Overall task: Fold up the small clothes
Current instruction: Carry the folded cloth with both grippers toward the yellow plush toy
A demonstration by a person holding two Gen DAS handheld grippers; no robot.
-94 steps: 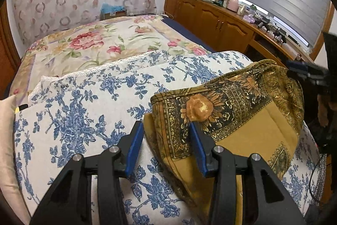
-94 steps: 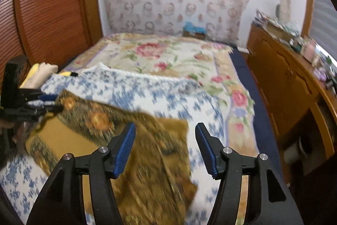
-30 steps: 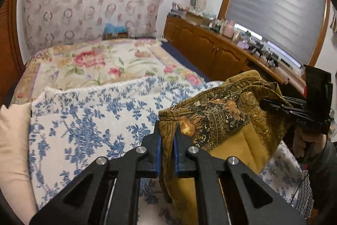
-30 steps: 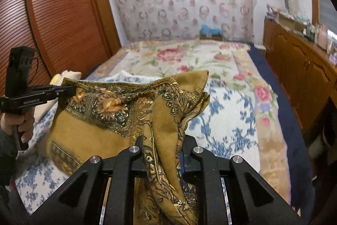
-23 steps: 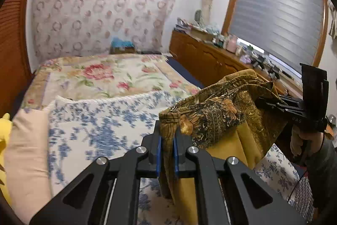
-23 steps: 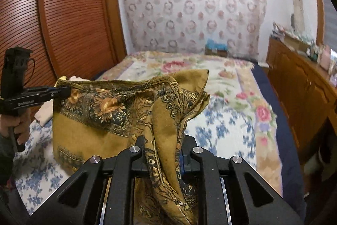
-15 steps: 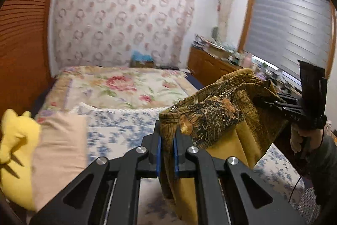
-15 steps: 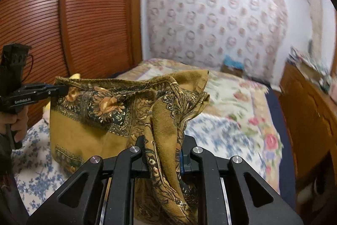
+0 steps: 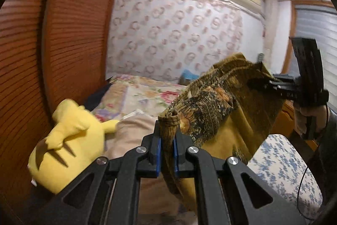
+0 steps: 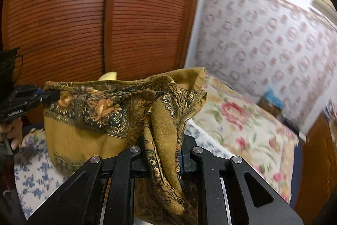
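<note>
A mustard-yellow cloth (image 9: 227, 102) with a dark flowered border hangs in the air between both grippers, folded over itself. My left gripper (image 9: 167, 140) is shut on one bunched upper corner. My right gripper (image 10: 162, 147) is shut on the opposite corner, a thick bundle of folds (image 10: 164, 119) filling its jaws. In the left wrist view the right gripper (image 9: 273, 85) shows at the far right, held by a hand. In the right wrist view the left gripper (image 10: 44, 96) pinches the cloth's far left corner. The cloth (image 10: 88, 119) sags below both grips.
Below lies a bed with a blue-flowered white cover (image 9: 282, 161) and a floral quilt (image 10: 238, 125). A yellow plush toy (image 9: 69, 140) and a beige pillow (image 9: 130, 134) sit by a slatted wooden wardrobe (image 10: 88, 14). A patterned wall hanging (image 9: 179, 35) backs the bed.
Both grippers have swung left toward the wardrobe and risen with the cloth held between them. The plush toy and pillow have come into the left wrist view.
</note>
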